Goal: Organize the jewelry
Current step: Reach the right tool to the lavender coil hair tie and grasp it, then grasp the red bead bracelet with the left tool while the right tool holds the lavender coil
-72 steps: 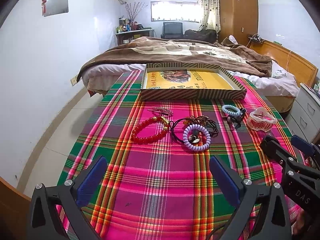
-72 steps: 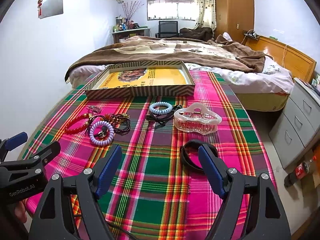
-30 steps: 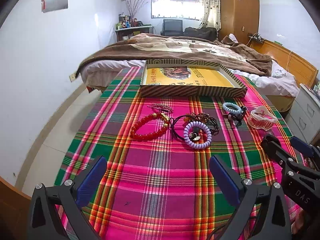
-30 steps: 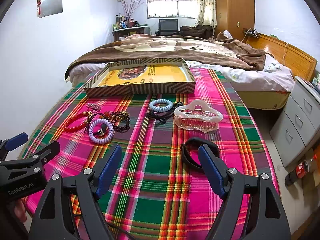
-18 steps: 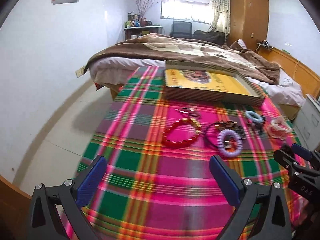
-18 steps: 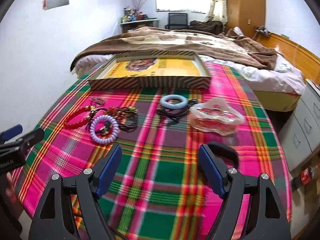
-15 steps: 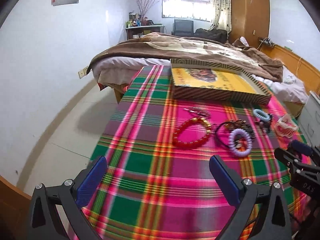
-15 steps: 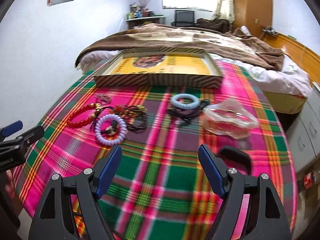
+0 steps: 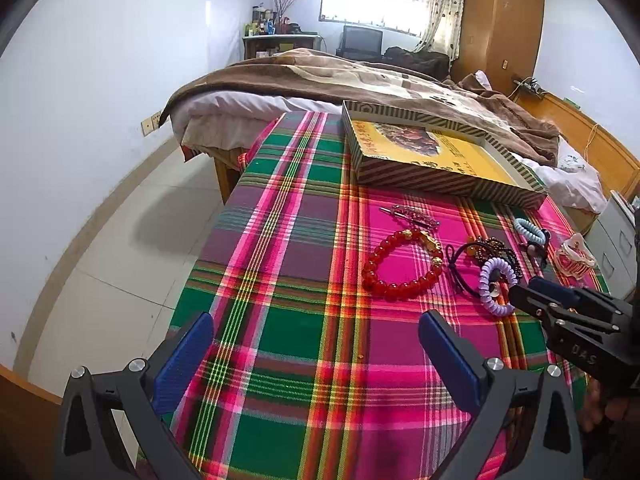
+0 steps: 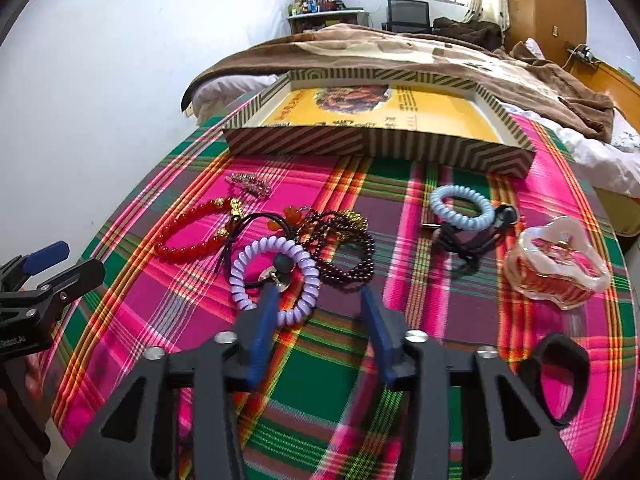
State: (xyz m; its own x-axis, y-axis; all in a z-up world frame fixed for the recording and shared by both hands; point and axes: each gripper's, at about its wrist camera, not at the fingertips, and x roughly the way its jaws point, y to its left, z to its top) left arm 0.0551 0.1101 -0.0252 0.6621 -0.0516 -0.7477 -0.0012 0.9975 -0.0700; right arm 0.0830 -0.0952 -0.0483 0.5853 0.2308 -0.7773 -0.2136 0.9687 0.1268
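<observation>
**Right tongs line up on the lilac hair tie**

The jewelry lies spread over the plaid tablecloth (image 10: 400, 412), and none of it is in the shallow striped box (image 10: 376, 146) at the far end, whose yellow floor shows bare. So I judge the sorting is only at its first pick.

The right gripper (image 10: 318, 304) hangs low over the near side of the pile, its blue fingers (image 10: 264, 320) partly closed but with a clear gap between them, holding nothing. The left finger lies across the near rim of the lilac coil hair tie (image 10: 276, 276); whether it touches the coil I cannot tell. The other finger stands just right of the coil, near the dark bead bracelet (image 10: 344, 248).

The left gripper (image 9: 316, 344) waits at the near left of the table, spread wide and empty, well apart from the red bead bracelet (image 9: 400, 264).

Further right lie the pale blue coil tie (image 10: 460, 208) on some black elastics, a clear claw clip (image 10: 556, 264), and a black band (image 10: 556, 372) at the near right edge. A small sparkly clip (image 10: 248, 184) sits beyond the red beads.

The lilac tie looks the likely target. It overlaps a black cord, a small pendant and the dark beads, so the next move probably calls for pinching the near rim only, then lifting slowly so the neighbours fall away before carrying it to the box.
</observation>
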